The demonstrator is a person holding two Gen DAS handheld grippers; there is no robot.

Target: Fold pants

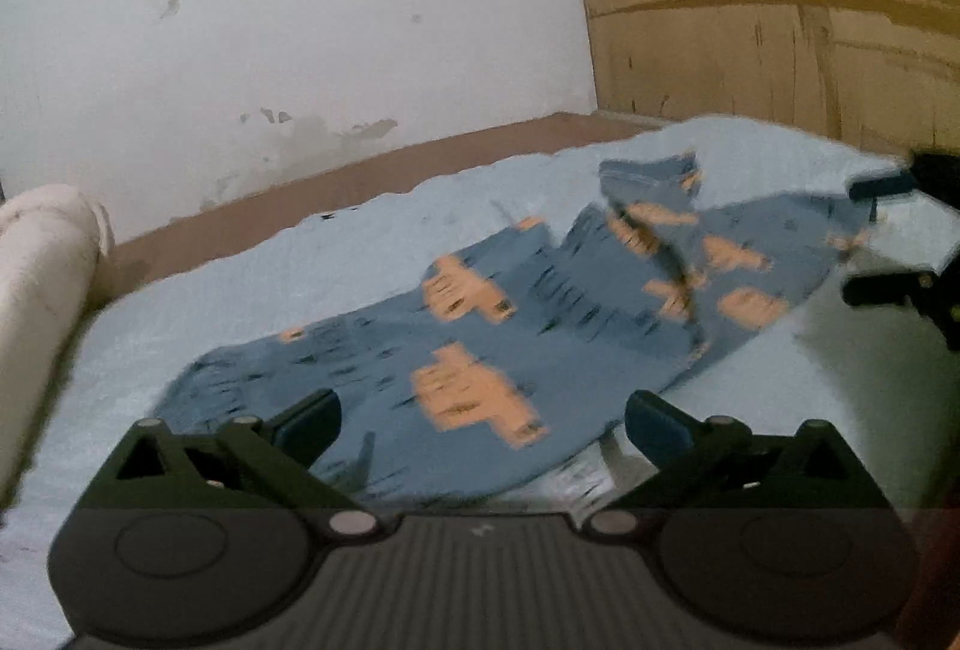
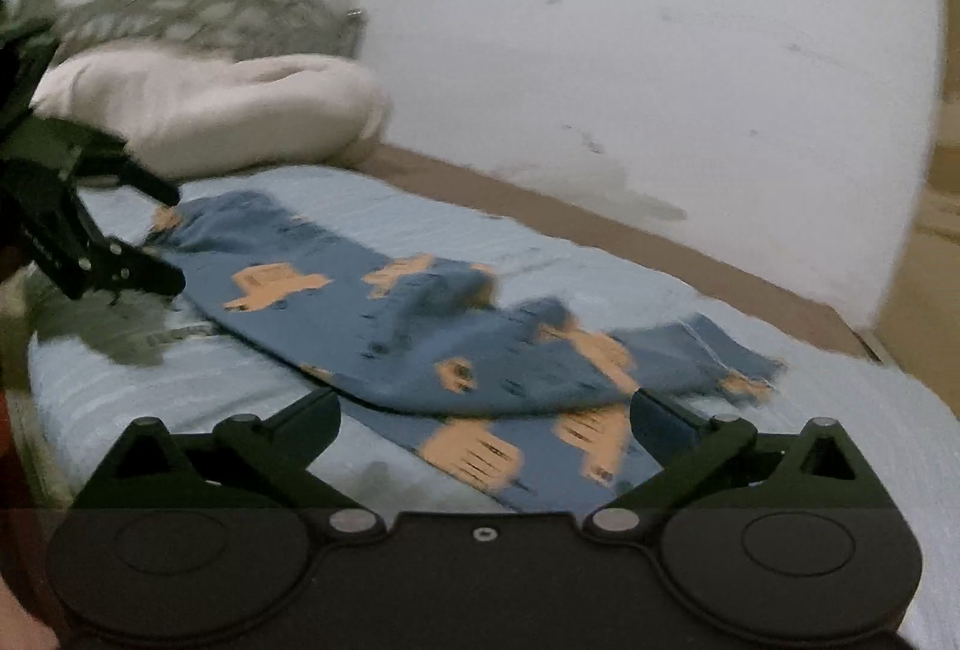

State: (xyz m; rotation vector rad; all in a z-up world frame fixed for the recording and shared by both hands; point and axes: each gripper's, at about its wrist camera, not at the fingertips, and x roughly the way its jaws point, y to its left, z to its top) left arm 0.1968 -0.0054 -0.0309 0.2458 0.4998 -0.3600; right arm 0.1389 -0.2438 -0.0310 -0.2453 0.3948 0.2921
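Observation:
Blue pants (image 1: 498,326) with orange truck prints lie crumpled on a light blue bed sheet (image 1: 300,260). In the left wrist view my left gripper (image 1: 480,425) stands wide open above the near end of the pants, nothing between its fingers. My right gripper (image 1: 864,239) shows at the right edge, open, by the far end of the pants. In the right wrist view the pants (image 2: 420,326) lie folded over themselves, and my right gripper (image 2: 483,425) is wide open over their near edge. My left gripper (image 2: 174,242) shows open at the left, beside the pants' other end.
A white pillow (image 2: 210,110) lies at the head of the bed before a metal headboard (image 2: 180,2). A white wall (image 1: 300,20) runs along the bed's far side, with a brown bed edge (image 1: 360,182) under it. Wooden panelling (image 1: 780,2) stands at the back right.

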